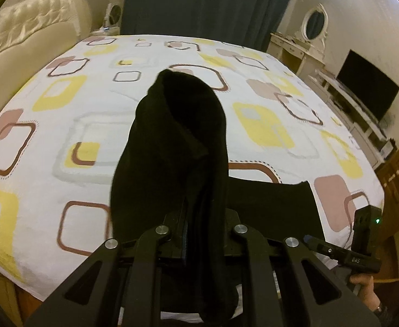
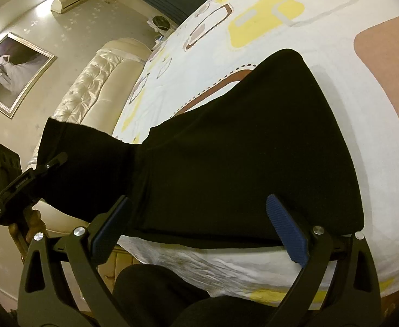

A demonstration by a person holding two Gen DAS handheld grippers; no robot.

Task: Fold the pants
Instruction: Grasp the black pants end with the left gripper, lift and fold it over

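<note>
Black pants (image 1: 177, 141) lie partly on the patterned bed sheet (image 1: 90, 125). My left gripper (image 1: 199, 226) is shut on a bunched fold of the pants and holds it lifted above the bed; the cloth hides its fingertips. The rest of the pants (image 2: 240, 150) lies flat near the bed's front edge. My right gripper (image 2: 199, 226) is open, its blue pads (image 2: 286, 231) spread either side of the flat cloth's near edge, holding nothing. It also shows in the left wrist view (image 1: 362, 234) at lower right. The left gripper shows in the right wrist view (image 2: 28, 179), clamping the lifted cloth.
A cream tufted headboard (image 1: 28, 27) stands at the bed's left side. A dressing table with an oval mirror (image 1: 313, 24) and a TV (image 1: 368, 90) on a low stand are to the right. Dark curtains (image 1: 199, 2) hang behind the bed.
</note>
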